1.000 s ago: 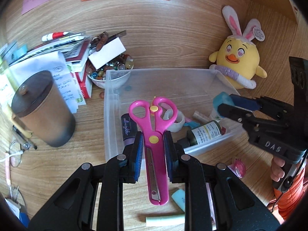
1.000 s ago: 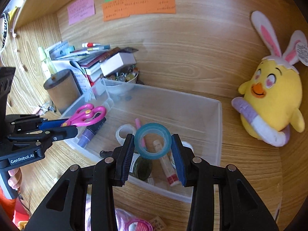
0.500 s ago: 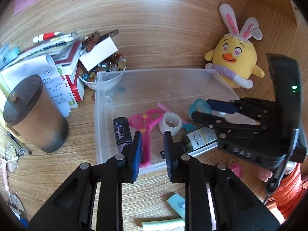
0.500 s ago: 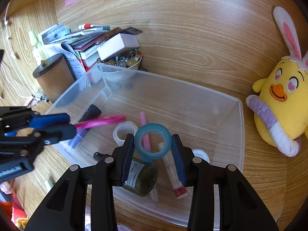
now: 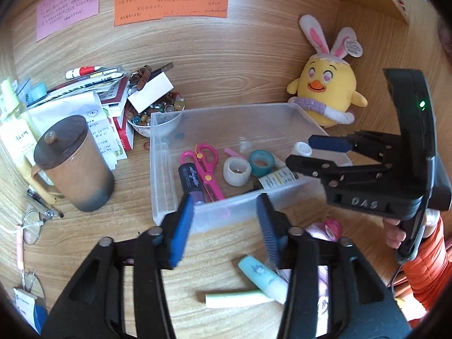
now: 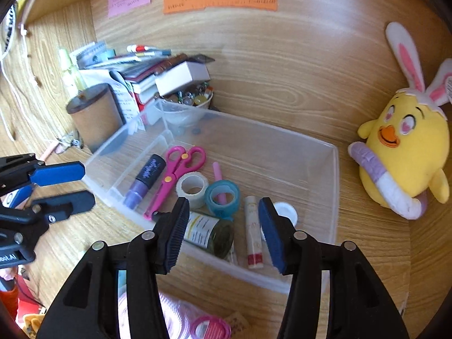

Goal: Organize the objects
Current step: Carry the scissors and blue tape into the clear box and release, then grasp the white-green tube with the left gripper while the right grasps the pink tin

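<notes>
Dropped pink scissors, glossy teal tape ring

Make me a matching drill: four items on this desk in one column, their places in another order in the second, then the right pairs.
Things:
1. pink scissors
2. teal tape roll
3. chick plush
4. lidded brown cup

Places:
A. on the desk, left of the clear bin
B. in the bin, beside the purple marker
C. on the desk, right of the bin
D. in the bin, next to the white tape roll

Pairs: 1-B, 2-D, 3-C, 4-A
</notes>
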Demonstrator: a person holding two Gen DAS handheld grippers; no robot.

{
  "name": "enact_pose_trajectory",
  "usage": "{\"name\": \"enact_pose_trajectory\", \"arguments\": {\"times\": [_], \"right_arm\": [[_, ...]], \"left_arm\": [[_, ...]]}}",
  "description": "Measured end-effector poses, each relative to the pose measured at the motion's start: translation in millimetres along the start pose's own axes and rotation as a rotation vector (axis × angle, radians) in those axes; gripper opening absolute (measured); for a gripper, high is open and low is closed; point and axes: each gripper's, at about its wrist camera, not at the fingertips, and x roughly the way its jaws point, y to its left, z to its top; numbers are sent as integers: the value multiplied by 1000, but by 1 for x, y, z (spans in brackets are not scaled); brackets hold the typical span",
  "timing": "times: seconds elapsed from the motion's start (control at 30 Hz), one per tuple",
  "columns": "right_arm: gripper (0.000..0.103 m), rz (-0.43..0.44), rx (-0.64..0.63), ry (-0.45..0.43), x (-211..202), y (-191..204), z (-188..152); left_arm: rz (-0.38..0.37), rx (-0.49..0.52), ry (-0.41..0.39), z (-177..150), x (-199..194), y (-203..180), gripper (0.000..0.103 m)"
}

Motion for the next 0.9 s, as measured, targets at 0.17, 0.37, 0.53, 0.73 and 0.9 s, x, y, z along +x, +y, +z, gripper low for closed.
{"name": "enact_pose_trajectory", "arguments": {"times": [0.17, 0.37, 0.53, 0.73, 0.9], "right_arm": [[52, 24, 14, -34, -26, 0, -13], [56, 16, -20, -54, -48, 4, -41], [57, -7, -44, -38, -53, 2, -68], [57, -14, -39, 4, -48, -5, -100], [57, -2, -24, 40, -38, -9, -114]], "left_arm": [[7, -1, 18, -18, -2, -8, 61], [9, -28, 110, -43, 16, -10, 61], [-9, -95, 159, -61, 24, -10, 61], [9, -83, 158, -70, 23, -19, 62], [7, -71, 177, -73, 32, -27, 61]]}}
